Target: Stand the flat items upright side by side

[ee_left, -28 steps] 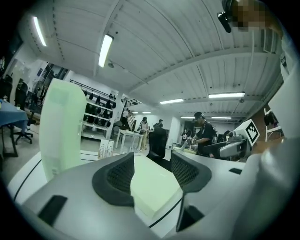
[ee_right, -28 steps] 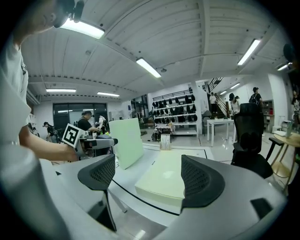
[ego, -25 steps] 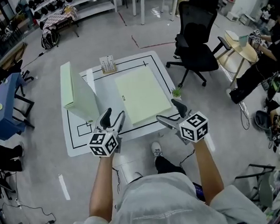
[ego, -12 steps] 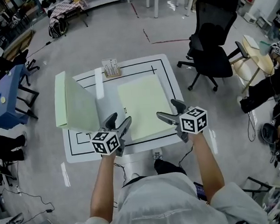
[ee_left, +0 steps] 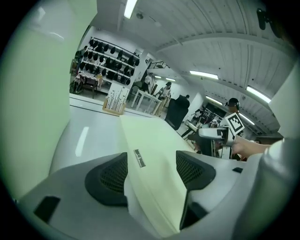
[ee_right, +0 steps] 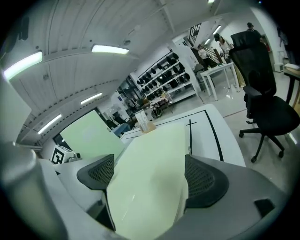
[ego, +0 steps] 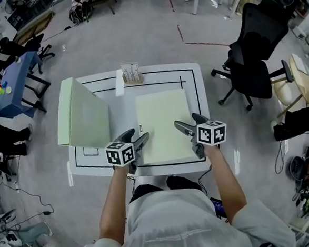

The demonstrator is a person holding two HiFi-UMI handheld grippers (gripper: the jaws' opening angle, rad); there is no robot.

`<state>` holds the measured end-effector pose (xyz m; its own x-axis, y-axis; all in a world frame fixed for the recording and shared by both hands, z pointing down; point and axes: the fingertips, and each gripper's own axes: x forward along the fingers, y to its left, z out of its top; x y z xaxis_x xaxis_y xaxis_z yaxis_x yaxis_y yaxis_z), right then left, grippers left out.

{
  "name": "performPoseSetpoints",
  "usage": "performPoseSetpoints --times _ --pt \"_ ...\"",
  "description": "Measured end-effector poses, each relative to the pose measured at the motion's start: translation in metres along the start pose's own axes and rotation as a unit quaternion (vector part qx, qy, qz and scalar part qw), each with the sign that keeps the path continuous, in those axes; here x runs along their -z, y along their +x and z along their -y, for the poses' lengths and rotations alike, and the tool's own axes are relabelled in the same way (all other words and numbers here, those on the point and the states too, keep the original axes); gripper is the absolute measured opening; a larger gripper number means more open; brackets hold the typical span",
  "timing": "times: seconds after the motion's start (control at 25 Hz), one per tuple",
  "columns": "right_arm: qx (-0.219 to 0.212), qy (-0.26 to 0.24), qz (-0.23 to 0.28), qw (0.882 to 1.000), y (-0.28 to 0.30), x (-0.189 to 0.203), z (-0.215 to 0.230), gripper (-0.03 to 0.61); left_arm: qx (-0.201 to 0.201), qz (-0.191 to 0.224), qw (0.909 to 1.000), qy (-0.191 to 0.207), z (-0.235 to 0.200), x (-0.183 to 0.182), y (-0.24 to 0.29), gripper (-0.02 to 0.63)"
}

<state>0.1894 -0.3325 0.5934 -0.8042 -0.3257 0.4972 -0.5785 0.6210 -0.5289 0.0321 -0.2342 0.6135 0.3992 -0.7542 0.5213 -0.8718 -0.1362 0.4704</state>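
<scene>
The flat green board (ego: 164, 122) lies on the desk (ego: 191, 75). Our left gripper (ego: 136, 137), jaws just opened, and right gripper (ego: 190, 123), jaws apart, straddle its near edge, probably to raise it beside the upright board (ego: 88, 119).

Your right gripper (ee_right: 146, 165) has its jaws spread wide, a dark mesh pad (ee_right: 96, 172) on either side. The near end of the pale green flat panel (ee_right: 154, 136) shows between them. That panel lies flat on the white table with black line markings (ee_right: 220, 136), running away from you. Back left, a second pale green panel (ee_right: 86, 133) stands upright. Past the flat one's far end sits a small wooden holder of white cards (ee_right: 142, 123). Off to your right there's a black office chair (ee_right: 265, 101) on the grey floor. Further back are a white desk (ee_right: 220, 75) and shelves of dark items (ee_right: 171, 77).
</scene>
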Motion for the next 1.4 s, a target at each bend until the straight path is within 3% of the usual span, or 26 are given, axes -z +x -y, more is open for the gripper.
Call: performPoseSetpoints --times 0.24,0.52,0.88,1.4 --pt "0.028 0.013 -0.043 0.999 0.022 0.016 0.017 0.46 0.016 -0.031 0.9989 -0.031 -0.01 0.014 0.015 0.328" --pt "0.062 0.043 -0.096 0.992 0.032 0.047 0.033 0.459 0.059 -0.078 0.9947 -0.03 -0.011 0.034 0.025 0.328" --pt "0.056 0.088 -0.079 0.991 0.041 0.06 0.039 0.46 0.121 -0.065 0.9872 -0.082 -0.02 0.039 0.031 0.311" --pt "0.033 0.118 -0.084 0.989 0.036 0.065 0.033 0.459 0.166 -0.091 0.9764 -0.105 -0.027 0.038 0.026 0.245"
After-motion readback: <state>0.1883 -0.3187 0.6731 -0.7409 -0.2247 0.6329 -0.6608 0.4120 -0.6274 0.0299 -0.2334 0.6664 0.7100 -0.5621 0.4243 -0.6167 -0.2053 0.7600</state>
